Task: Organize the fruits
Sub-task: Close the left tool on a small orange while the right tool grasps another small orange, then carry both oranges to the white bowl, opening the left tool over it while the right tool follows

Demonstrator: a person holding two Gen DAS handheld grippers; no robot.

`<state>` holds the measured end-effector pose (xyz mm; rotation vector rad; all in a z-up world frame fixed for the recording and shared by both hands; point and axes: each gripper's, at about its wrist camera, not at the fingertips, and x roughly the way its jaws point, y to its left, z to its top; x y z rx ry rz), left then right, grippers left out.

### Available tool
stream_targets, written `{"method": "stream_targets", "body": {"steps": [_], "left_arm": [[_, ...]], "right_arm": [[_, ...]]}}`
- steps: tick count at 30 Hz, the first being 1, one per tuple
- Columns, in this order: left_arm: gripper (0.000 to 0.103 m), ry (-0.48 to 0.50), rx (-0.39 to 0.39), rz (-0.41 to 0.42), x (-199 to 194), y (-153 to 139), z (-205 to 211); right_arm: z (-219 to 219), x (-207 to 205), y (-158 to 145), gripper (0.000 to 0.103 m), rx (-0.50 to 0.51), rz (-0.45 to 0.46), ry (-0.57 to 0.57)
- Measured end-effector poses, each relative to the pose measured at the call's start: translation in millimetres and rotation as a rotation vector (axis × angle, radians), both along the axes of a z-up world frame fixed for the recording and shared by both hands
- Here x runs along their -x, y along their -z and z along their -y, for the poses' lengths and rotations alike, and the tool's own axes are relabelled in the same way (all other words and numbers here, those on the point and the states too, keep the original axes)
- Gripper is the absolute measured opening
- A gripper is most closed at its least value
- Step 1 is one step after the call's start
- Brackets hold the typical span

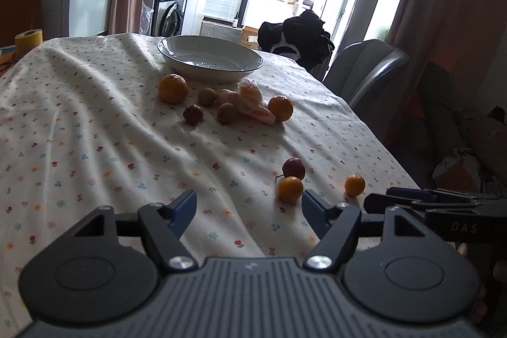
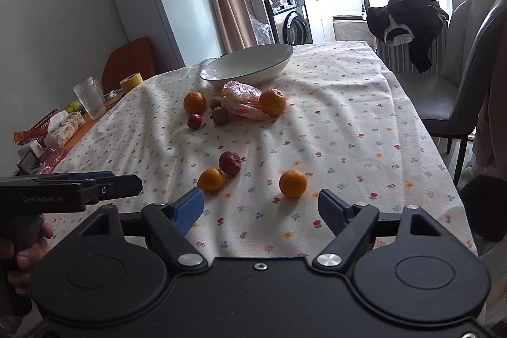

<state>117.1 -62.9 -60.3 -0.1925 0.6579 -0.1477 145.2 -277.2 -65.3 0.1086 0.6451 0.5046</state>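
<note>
White with a dark rim, the bowl (image 2: 247, 65) sits at the far end of the worktop (image 2: 348, 116) on a flowered cloth, and no fruit lies in it. Just in front of it is a cluster: two oranges (image 2: 194, 102), small brownish fruits (image 2: 220, 115), a dark red fruit (image 2: 195, 121) and a clear bag of peeled segments (image 2: 242, 100). Nearer lie two small oranges (image 2: 293, 183) and a wrinkled red fruit (image 2: 230, 162), which touches one of them. Left tool (image 1: 248, 206) and right tool (image 2: 261, 206) both hover above the cloth, jaws partly apart, holding nothing. A drinking glass (image 2: 89, 97) stands off to the left.
</note>
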Motion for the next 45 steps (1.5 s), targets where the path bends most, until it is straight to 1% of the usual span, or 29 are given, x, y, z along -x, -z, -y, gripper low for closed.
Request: {"method": "stream_targets", "body": {"steps": [1, 3, 4, 10, 14, 18, 21, 23, 24, 25, 26, 27, 28, 29, 30, 35, 45], "left_arm": [[0.07, 0.002, 0.001, -0.001, -2.1, 0.9, 1.6], [0.068, 0.003, 0.001, -0.006, -8.0, 3.1, 5.8], [0.066, 0.005, 0.0, -0.007, -10.6, 4.1, 7.7], [0.056, 0.027, 0.002, -0.02, -25.3, 10.3, 20.4], [0.051, 0.037, 0.021, -0.02, -33.9, 13.6, 27.8], [0.043, 0.038, 0.03, -0.048, -43.3, 19.9, 35.1], [0.042, 0.039, 0.039, -0.059, -48.1, 23.1, 39.4], [0.042, 0.039, 0.027, -0.057, -50.5, 24.3, 43.1], [0.04, 0.037, 0.023, -0.061, -51.7, 25.4, 44.3], [0.032, 0.033, 0.021, -0.07, -52.8, 27.0, 45.0], [0.029, 0.026, 0.011, -0.066, -52.5, 27.8, 45.5], [0.023, 0.022, 0.003, -0.062, -52.0, 28.0, 45.9], [0.023, 0.017, 0.002, -0.063, -51.1, 28.1, 45.5], [0.023, 0.013, 0.006, -0.065, -49.8, 27.6, 44.2], [0.023, 0.009, 0.008, -0.065, -48.5, 27.0, 43.4], [0.023, -0.014, 0.007, -0.032, -38.9, 17.3, 38.4], [0.023, -0.063, 0.05, 0.016, -18.6, -4.4, 19.9]], "right_arm": [[-0.2, -2.3, 1.6, 0.072, -0.003, -0.005, -0.003], [0.2, -7.1, 5.5, 0.063, -0.013, -0.02, -0.008], [0.6, -9.5, 7.5, 0.061, -0.018, -0.03, -0.008], [4.3, -25.1, 15.9, 0.057, -0.048, -0.064, 0.01], [5.3, -34.3, 19.8, 0.05, -0.057, -0.081, 0.015], [6.0, -41.2, 22.6, 0.044, -0.066, -0.091, 0.008], [6.2, -44.5, 24.1, 0.041, -0.065, -0.092, 0.006], [5.3, -45.9, 23.6, 0.041, -0.057, -0.089, 0.002], [5.5, -46.6, 23.2, 0.041, -0.055, -0.088, 0.0], [5.7, -47.1, 22.7, 0.041, -0.055, -0.088, -0.001], [5.8, -48.5, 22.1, 0.04, -0.054, -0.087, -0.003], [5.6, -49.7, 22.0, 0.037, -0.05, -0.088, -0.005], [5.2, -50.5, 22.2, 0.034, -0.046, -0.09, -0.008], [4.6, -52.4, 22.8, 0.027, -0.041, -0.094, -0.011], [4.5, -53.2, 23.3, 0.025, -0.039, -0.098, -0.012], [2.6, -49.7, 18.7, 0.023, -0.038, -0.086, -0.019], [-7.3, -34.3, 1.8, 0.023, -0.03, -0.047, -0.039]]}}
